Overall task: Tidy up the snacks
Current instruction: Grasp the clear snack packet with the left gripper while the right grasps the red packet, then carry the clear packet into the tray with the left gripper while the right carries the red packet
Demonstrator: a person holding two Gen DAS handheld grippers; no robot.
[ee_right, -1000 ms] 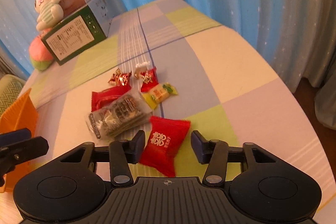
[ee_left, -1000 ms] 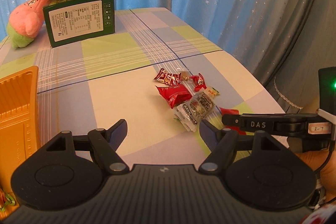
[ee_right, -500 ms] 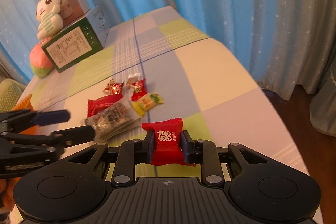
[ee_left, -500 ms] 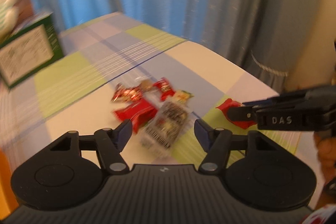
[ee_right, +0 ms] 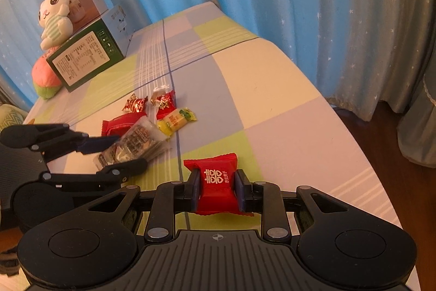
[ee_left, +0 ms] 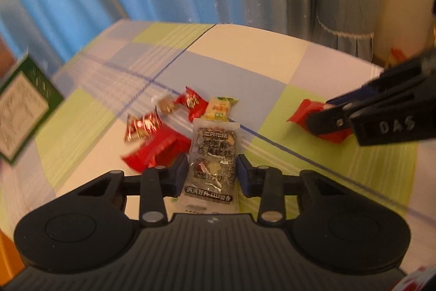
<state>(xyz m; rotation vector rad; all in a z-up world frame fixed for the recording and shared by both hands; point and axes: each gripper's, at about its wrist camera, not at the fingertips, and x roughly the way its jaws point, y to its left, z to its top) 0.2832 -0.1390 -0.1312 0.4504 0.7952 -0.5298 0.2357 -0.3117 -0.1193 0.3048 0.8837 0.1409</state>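
Already both tools had something between their fingers. The right tool [ee_right: 216, 191] was clamped on a red candy packet [ee_right: 216, 182] with white characters, low in the centre of the right wrist view, its puffed wrapper bulging above and below the pads. The left tool [ee_left: 212, 172] had just been closing around a clear nut-bar packet [ee_left: 214, 154] at the lower middle of the left wrist view; the blue pads stood at its long edges, apparently touching the film, so I took it as gripped.

Both packets looked light and soft, with slick, crinkly film that could slide out of a loose pinch. The nut bar seemed stiffer inside and perhaps brittle, so a hold across its narrow width near the middle looked safest. The candy would squash; gentle pressure on its padded centre suited it.

Left of and beyond the bar, a red snack packet [ee_left: 158, 149], small foil sweets [ee_left: 143, 124] and a yellow candy [ee_left: 220, 108] lay on the checked table [ee_left: 245, 51].
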